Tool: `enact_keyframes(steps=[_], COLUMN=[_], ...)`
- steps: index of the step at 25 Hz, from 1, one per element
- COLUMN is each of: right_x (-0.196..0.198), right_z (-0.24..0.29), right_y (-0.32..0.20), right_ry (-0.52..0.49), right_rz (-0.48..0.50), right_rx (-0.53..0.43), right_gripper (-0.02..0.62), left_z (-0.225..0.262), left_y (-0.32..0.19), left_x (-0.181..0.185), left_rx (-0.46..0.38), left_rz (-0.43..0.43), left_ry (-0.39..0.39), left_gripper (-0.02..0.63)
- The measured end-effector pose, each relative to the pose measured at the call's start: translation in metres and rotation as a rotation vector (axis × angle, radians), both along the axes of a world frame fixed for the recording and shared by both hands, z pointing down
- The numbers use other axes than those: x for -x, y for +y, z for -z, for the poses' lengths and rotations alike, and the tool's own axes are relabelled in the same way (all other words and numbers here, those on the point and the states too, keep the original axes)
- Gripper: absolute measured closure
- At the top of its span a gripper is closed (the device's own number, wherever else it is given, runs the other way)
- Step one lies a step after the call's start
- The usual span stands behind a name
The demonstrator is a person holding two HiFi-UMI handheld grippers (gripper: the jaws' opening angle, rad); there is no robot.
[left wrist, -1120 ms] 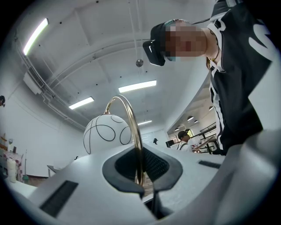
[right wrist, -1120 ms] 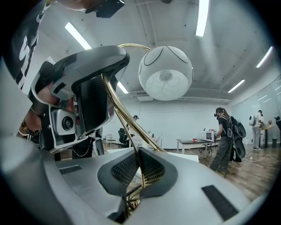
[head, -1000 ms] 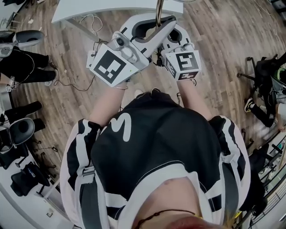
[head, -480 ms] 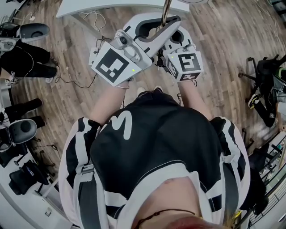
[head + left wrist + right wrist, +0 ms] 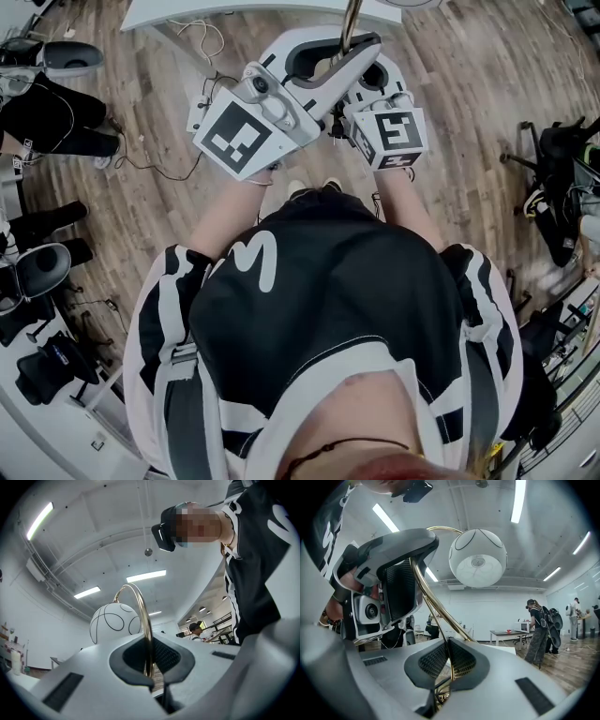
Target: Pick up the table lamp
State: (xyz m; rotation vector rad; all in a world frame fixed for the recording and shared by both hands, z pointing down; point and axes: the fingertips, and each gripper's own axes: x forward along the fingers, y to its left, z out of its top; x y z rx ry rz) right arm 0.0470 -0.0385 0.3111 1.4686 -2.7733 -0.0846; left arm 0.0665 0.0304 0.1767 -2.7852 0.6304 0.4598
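Two grippers, both clenched on the lamp (image 5: 477, 557). In the left gripper view we see the left gripper (image 5: 157, 679) w/ its jaws closed on the thin brass stem (image 5: 147, 637). The stem rises straight out from btwn the pads, then arcs over to the left. There the white globe shade (image 5: 114, 622), marked w/ black line loops, hangs just beyond the jaw tips.

In the right gripper view the right gripper (image 5: 450, 667) also bites the stem, lower down. The stem runs up & left from its pads, passes thru the left gripper's dark pads above, then curves right to the shade. The shade hangs high over the right jaws, underside toward us.

From the head view we hold both tools out in front of our chest, close together. The left one angles across above the right, w/ the marker cubes (image 5: 239, 136) facing up, & the stem pokes up past their tips. Wood floor (image 5: 469, 75) lies below the grippers, w/ a white table (image 5: 187, 11) edge just ahead of them. Well beyond the right gripper, a person (image 5: 536, 630) stands by a desk.
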Motion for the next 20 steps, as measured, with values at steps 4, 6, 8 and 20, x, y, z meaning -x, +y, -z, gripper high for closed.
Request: enact_keyframes(steps=[4,6,8,20], right_x=[0.0026,0.0035,0.0041,0.0097], right_z=[0.0003,0.0006,-0.0002,-0.0001], right_y=[0.0029,0.0035,0.0028,-0.0053], right_ry=[0.001,-0.001,-0.003,0.008], right_rz=[0.006,0.008,0.009,-0.001], right_rx=[-0.001,-0.001,0.000,-0.007], right_gripper=[0.580,0.581,0.581,0.581], left_z=[0.0002,0.0006,0.0001,-0.0007], left_y=[0.0027,0.0033,0.0025,-0.0052], left_x=[0.0012,0.0014,0.0018,0.0089], left_rx=[0.000,0.000,0.000,0.003], left_rz=[0.003,0.003,0.004,-0.004], left_ry=[-0.002,-0.003,-0.002,-0.001], left_gripper=[0.606,0.606,0.606,0.606])
